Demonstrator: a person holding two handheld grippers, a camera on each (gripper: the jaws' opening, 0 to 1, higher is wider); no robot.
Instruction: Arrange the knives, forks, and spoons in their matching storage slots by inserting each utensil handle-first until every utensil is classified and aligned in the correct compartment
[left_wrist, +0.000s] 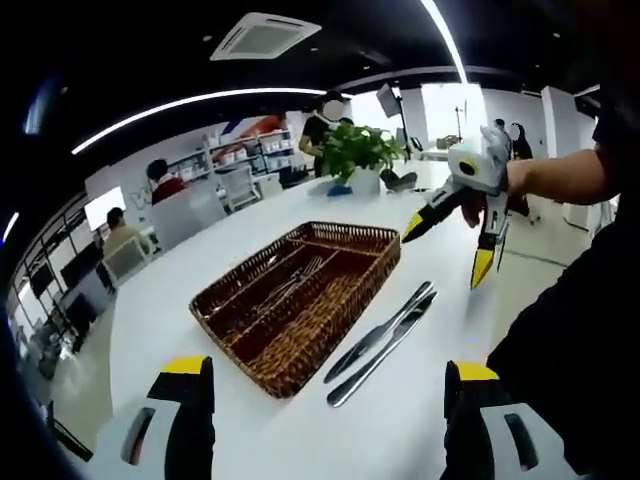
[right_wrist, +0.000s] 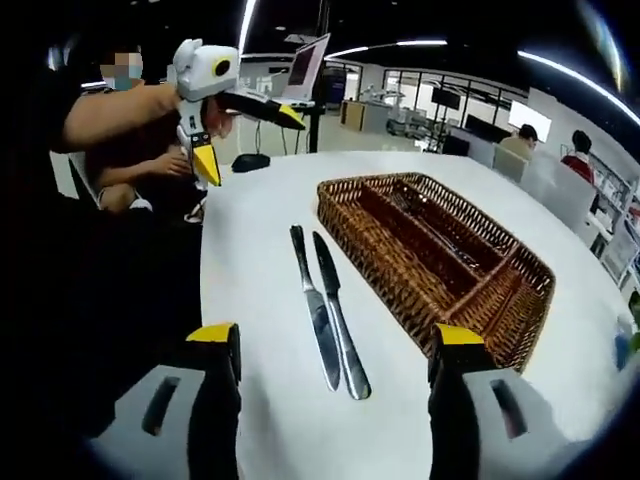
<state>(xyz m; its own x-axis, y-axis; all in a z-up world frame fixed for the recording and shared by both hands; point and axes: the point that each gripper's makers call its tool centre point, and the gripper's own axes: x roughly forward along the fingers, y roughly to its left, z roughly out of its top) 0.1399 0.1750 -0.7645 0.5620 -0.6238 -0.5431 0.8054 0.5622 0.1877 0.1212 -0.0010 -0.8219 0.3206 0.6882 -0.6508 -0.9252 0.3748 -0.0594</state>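
Note:
Two table knives (left_wrist: 383, 335) lie side by side on the white table (left_wrist: 180, 270), just to one side of a brown wicker tray (left_wrist: 318, 340) split into long slots. Several metal utensils (left_wrist: 290, 285) rest inside the slots. My left gripper (left_wrist: 328, 370) is open and empty, hovering short of the tray's near end. My right gripper (left_wrist: 446, 257) hangs open in the air beyond the knives. In the right gripper view, the right gripper (right_wrist: 336, 334) stands open over the near ends of the knives (right_wrist: 330, 315), the tray (right_wrist: 392, 268) lies to the right, and the left gripper (right_wrist: 250, 145) is open at upper left.
A potted plant (left_wrist: 355, 150) stands at the far end of the table. A laptop (right_wrist: 305, 65) sits beyond the table's other end. People sit and stand around the room, and chairs (left_wrist: 190, 215) line the table's edge. Bare tabletop (right_wrist: 255, 270) lies beside the knives.

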